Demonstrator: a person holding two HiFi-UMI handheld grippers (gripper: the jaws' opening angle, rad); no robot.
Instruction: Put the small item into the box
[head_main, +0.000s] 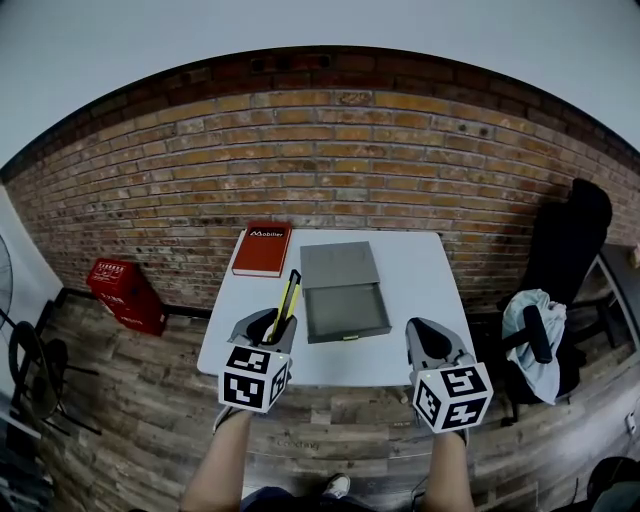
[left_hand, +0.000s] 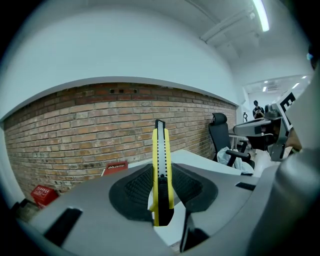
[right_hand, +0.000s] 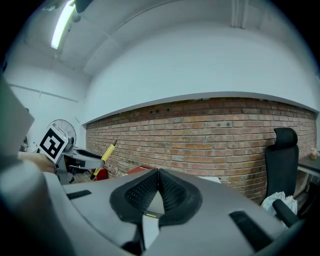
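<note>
Right, the yellow utility knife (left_hand: 161, 165) stands upright, pinched between the jaws of the left gripper (head_main: 272, 322). It's up over the near edge of the table (head_main: 420, 270), near the open grey box (head_main: 346, 325). The right gripper (right_hand: 158, 176) hangs alongside, jaws pressed together on nothing. A red book (head_main: 262, 248) lies farther back.

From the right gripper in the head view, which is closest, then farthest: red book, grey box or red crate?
1. Grey box: on the table, ahead-left of the right gripper.
2. Red book: table's far left corner.
3. Red crate: on the floor, far left.
</note>
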